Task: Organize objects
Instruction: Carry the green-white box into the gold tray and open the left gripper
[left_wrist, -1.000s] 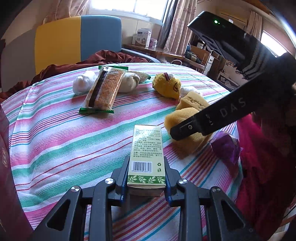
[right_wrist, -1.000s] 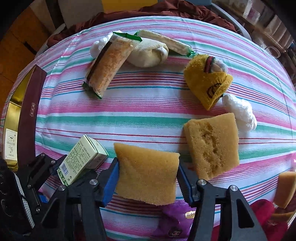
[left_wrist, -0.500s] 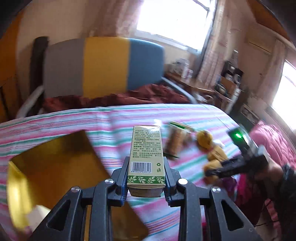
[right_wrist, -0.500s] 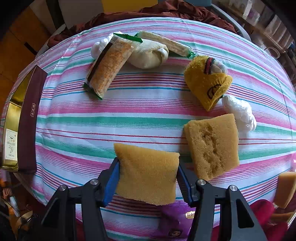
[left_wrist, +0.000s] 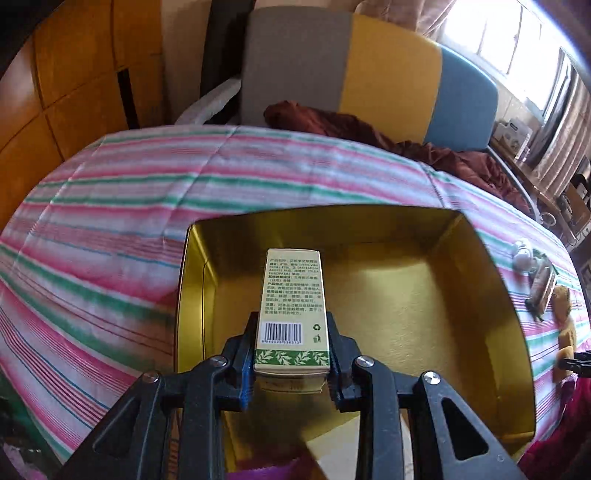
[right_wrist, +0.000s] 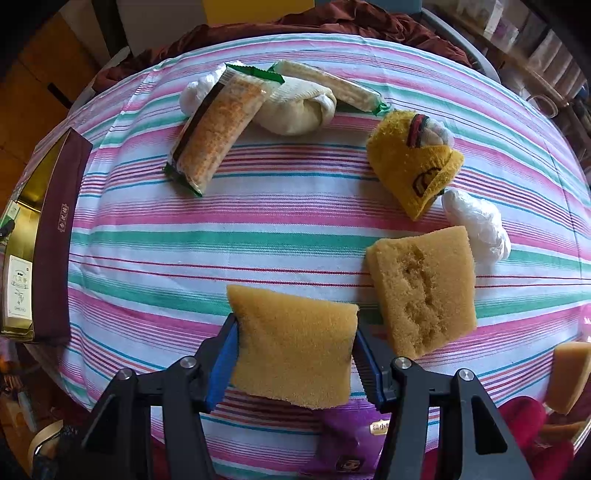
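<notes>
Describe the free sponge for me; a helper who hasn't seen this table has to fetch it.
Start at the striped tablecloth in the right wrist view and go to its right side, just below the yellow sock. The free sponge lies flat there, beside a white plastic wad. Unlike the smooth held sponge clamped in the right gripper, it is untouched and has a pitted top.

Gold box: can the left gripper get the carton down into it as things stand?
Probably yes. The left gripper, shut on the green carton, points down over the gold box, whose open top shows bare floor below the carton, nothing blocking.
</notes>
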